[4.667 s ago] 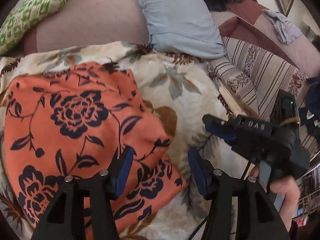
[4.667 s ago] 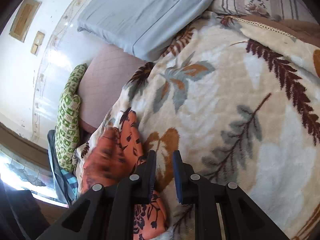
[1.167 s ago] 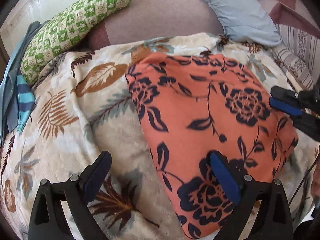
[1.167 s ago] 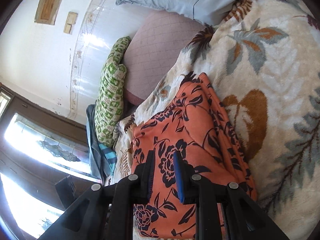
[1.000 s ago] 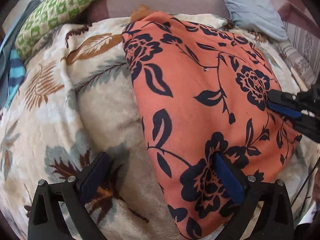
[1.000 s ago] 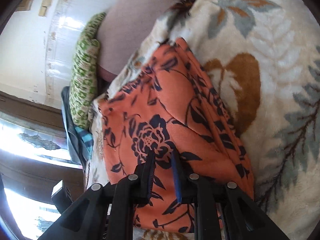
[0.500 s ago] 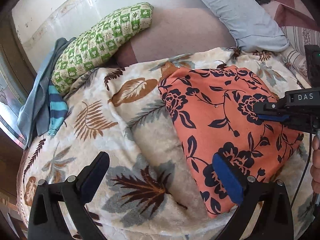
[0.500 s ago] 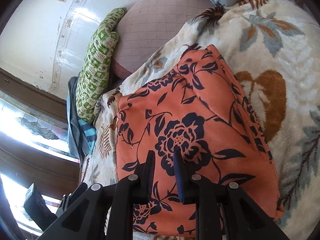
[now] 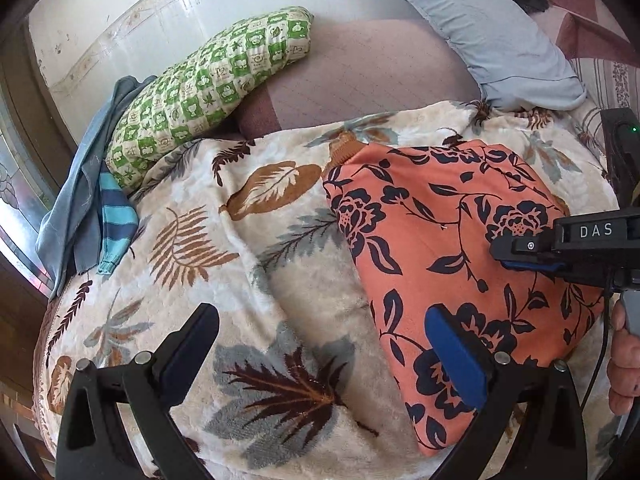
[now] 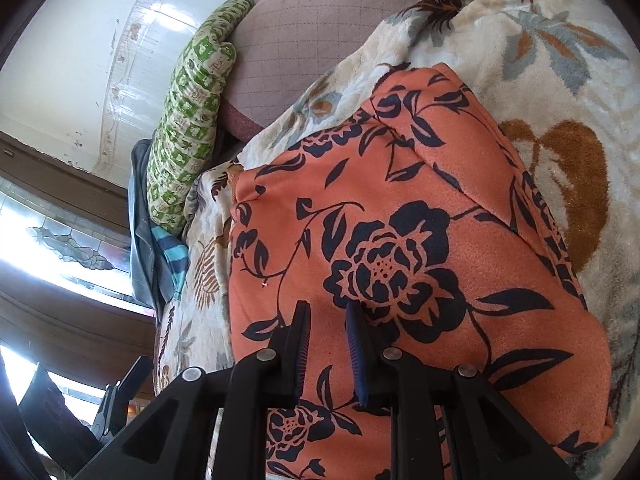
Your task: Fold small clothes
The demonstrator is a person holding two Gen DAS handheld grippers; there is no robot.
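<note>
An orange garment with dark blue flowers (image 9: 440, 220) lies folded into a compact shape on the leaf-patterned blanket (image 9: 208, 240). My left gripper (image 9: 324, 340) is wide open above the blanket's front. Its right pad (image 9: 456, 360) hangs over the garment's near left edge, and only blanket lies between the fingers. My right gripper (image 10: 326, 320) hovers over the middle of the garment (image 10: 400, 220), its jaws a narrow gap apart with no cloth pinched. It enters the left wrist view from the right as the right gripper (image 9: 500, 254), held by a hand (image 9: 624, 364).
A green checked pillow (image 9: 208, 88), a mauve cushion (image 9: 360, 68) and a pale blue pillow (image 9: 492, 28) line the wall behind. Blue and striped clothes (image 9: 100, 208) hang at the bed's left edge. A window (image 10: 52, 236) lies beyond that edge.
My left gripper has risen and drawn back from the garment, so more of the bed shows. My right gripper has slid across the garment toward its middle. The garment has not moved.
</note>
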